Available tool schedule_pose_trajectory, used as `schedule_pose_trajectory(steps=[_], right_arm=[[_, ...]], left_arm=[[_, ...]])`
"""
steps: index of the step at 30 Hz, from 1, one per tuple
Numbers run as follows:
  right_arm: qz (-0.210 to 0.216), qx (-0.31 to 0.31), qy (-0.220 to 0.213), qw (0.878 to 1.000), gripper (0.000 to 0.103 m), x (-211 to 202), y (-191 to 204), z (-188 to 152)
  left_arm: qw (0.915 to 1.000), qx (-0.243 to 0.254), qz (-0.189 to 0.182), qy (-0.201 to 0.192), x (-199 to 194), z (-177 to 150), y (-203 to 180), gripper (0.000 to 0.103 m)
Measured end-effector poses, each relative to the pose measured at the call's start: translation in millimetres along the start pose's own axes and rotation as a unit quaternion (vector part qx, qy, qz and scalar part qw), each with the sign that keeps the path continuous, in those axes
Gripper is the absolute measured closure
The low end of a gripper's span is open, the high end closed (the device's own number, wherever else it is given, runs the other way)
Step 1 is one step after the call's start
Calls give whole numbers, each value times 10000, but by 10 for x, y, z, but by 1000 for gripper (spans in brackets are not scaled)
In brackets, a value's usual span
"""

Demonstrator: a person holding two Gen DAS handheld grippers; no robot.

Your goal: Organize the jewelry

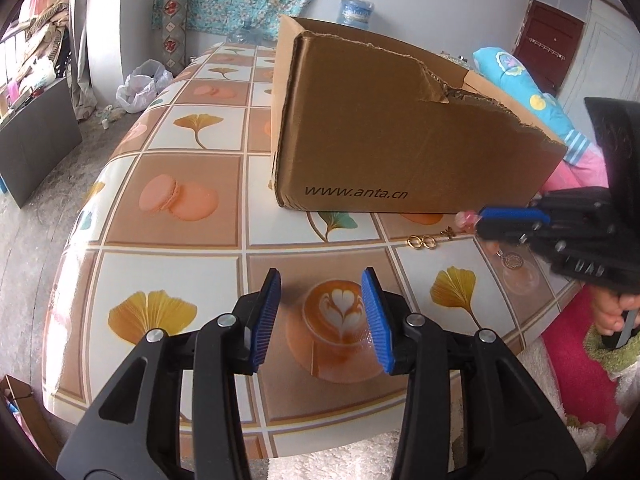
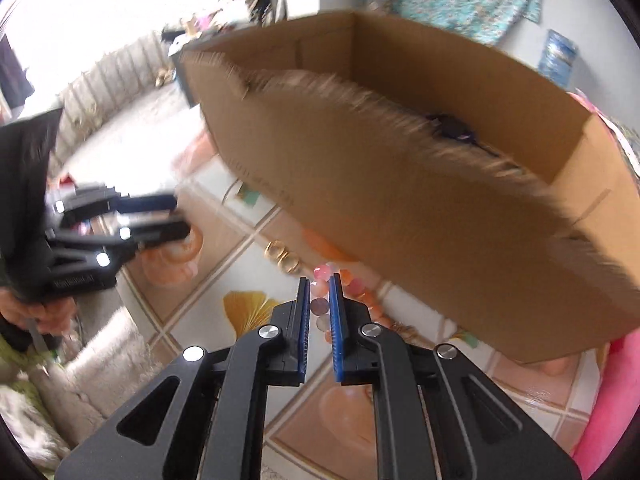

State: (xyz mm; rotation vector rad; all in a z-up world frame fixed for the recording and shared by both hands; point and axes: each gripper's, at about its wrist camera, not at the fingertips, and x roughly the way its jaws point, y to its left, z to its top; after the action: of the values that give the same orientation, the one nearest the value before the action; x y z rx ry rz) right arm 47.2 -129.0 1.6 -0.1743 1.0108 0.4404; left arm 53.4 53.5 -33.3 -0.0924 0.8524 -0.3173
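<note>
Nearest the lens in the right wrist view, the right gripper (image 2: 319, 284) has its blue pads drawn close on a beaded bracelet (image 2: 320, 304) of pink, orange and pale beads, which shows between the pads near the lower centre of the frame and trails off to their right. The view is smeared with motion blur, so whether the strand is clear of the table cannot be told. In the left wrist view the left gripper (image 1: 320, 292) hangs at the bottom centre with its pads spread wide and nothing between them, over the tablecloth (image 1: 172, 200) with its coffee-cup print. The cardboard box (image 1: 400, 136) fills the upper right of that frame, its near wall torn and ragged; something dark lies inside it, too blurred to name. Gold rings (image 1: 422, 242) lie on the cloth just in front of the box, and a small silver pendant (image 1: 512, 260) lies near them toward the right edge. The likely next step is carrying the bracelet over the box wall. The risks look plain: the pads pinch only a few round beads, which could roll free in a quick swing, and the dangling part could catch on the torn cardboard edge or drag the rings out of place.
</note>
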Motion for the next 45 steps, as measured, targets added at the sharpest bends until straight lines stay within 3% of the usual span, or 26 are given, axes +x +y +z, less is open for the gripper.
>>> schedule_pose_trajectory(steps=[5,10,21,25,28,30,31,32,33,39,45], right_arm=[[-25,325,-369,9988,93,-285,-161,90],[381,496,-651,9959,93,-447,-226,187],[1668,621,-470,9829,93,194,405,547],[1529,756,-174,9852,93,453,487,471],[979,667,55,9929,92,508,428,344],[938,706,107,9930,91,441,353,253],[907,753,105,9930,87,384,307,217],[820,770,55,9936,74,309,270,177],[722,765,-8,9945,66,249,242,161],[-3,830,-301,9961,66,-229,-69,-149],[-446,954,-4,9944,66,-348,-288,-519]], left_arm=[[9998,-151,-19,-86,-67,-19,52,63],[9996,-199,102,-182,-175,-53,114,63],[9958,-567,596,-395,-404,-88,521,62],[9941,-665,734,-439,-469,-90,610,60],[9943,-644,729,-444,-474,-86,607,60],[9948,-598,684,-449,-460,-75,576,59],[9952,-579,644,-450,-450,-69,562,59],[9956,-559,601,-448,-442,-67,547,59],[9962,-525,541,-446,-424,-48,504,59],[9985,-222,-26,-491,-372,-9,173,59],[9983,178,-488,-280,-200,-51,-289,59]])
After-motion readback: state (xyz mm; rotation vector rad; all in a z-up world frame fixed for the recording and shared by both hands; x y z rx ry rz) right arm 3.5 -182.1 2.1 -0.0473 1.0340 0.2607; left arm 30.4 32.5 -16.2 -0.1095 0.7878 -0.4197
